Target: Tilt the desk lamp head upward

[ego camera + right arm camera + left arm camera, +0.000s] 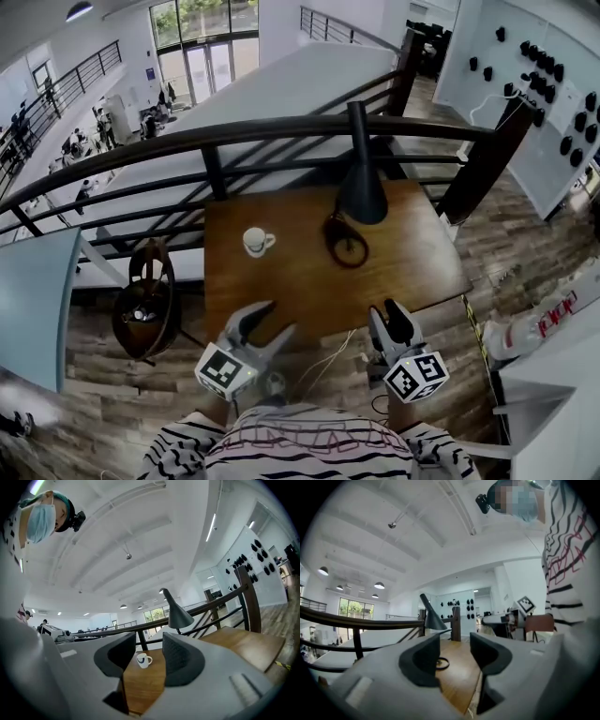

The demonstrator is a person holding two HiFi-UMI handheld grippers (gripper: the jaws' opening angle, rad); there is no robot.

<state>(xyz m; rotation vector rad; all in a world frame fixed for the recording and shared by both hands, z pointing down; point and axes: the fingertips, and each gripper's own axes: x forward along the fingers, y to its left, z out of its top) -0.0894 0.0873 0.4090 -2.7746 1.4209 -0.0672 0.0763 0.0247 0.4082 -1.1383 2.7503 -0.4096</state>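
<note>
Head view: desk lamp (361,183) stands upper centre on the bench (281,291), shade facing down, task not started. Left gripper (272,323) and right gripper (387,319) sit lower frame, well apart from it. Left gripper view: fingers apart, empty, lamp beyond. Right gripper view: fingers apart, empty; cup (143,659) and lamp ahead.

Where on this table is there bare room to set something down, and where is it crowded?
Free: the near half of the table, in front of the cup and lamp base; also the right end, beyond the lamp base. Crowded: the far middle, under the lamp head.
</note>
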